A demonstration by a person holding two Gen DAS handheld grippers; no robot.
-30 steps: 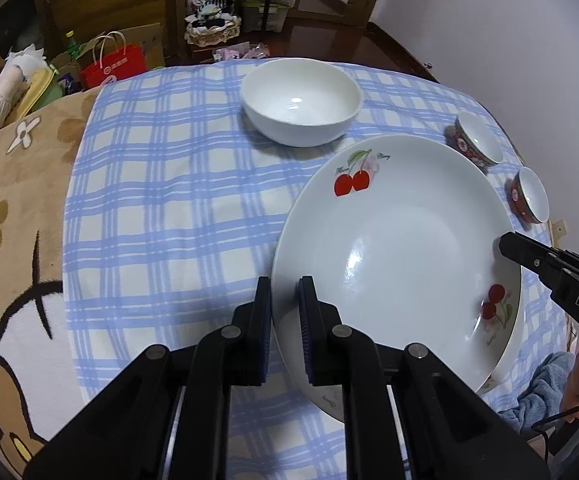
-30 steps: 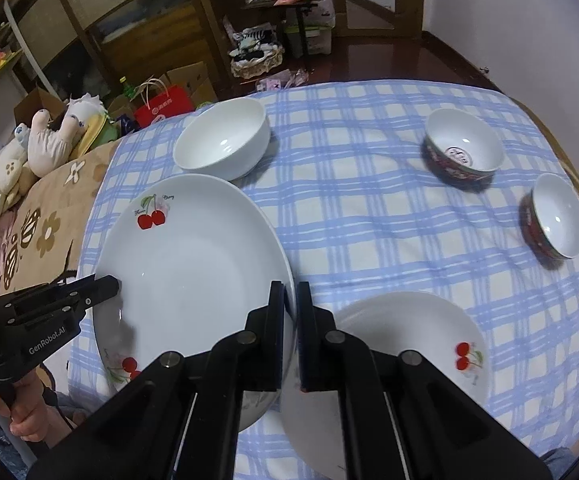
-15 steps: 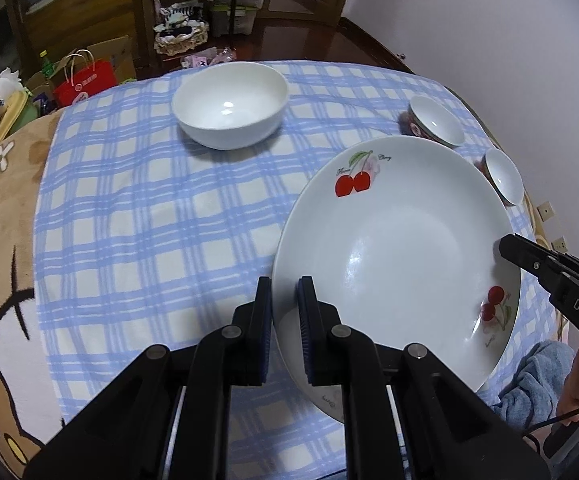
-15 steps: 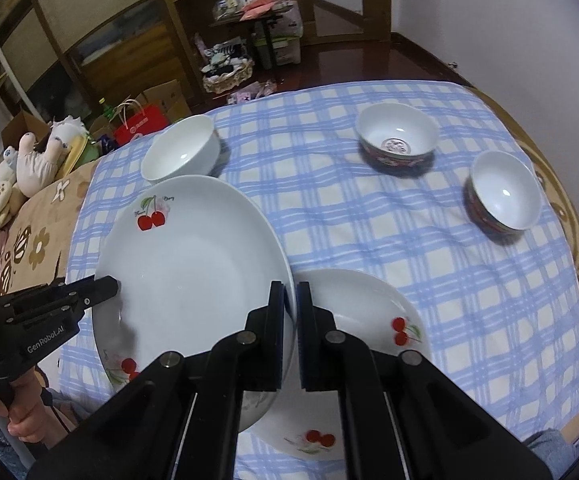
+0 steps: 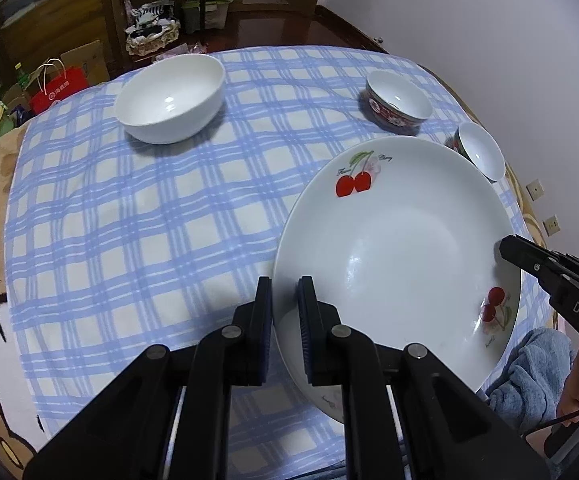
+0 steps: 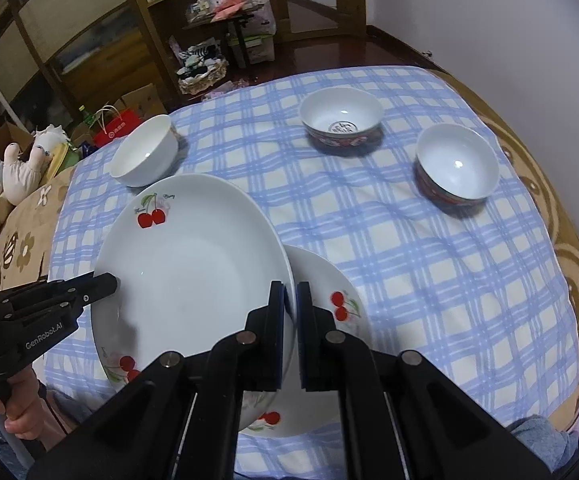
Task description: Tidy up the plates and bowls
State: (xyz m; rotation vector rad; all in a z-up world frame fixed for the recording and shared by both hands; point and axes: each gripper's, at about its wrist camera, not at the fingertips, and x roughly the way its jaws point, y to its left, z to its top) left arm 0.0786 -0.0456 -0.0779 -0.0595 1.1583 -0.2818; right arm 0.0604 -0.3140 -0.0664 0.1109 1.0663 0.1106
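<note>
Large cherry plate (image 6: 193,264), rim pinched on opposite sides by left gripper (image 5: 285,300) and right gripper (image 6: 290,300) fingers: uneven hand motion could slip it onto the smaller cherry plate (image 6: 325,292) below.

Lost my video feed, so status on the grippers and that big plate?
Left gripper and right gripper both shut on large cherry plate, opposite rims. Plate overlaps smaller cherry plate. Three bowls sit clear.
</note>
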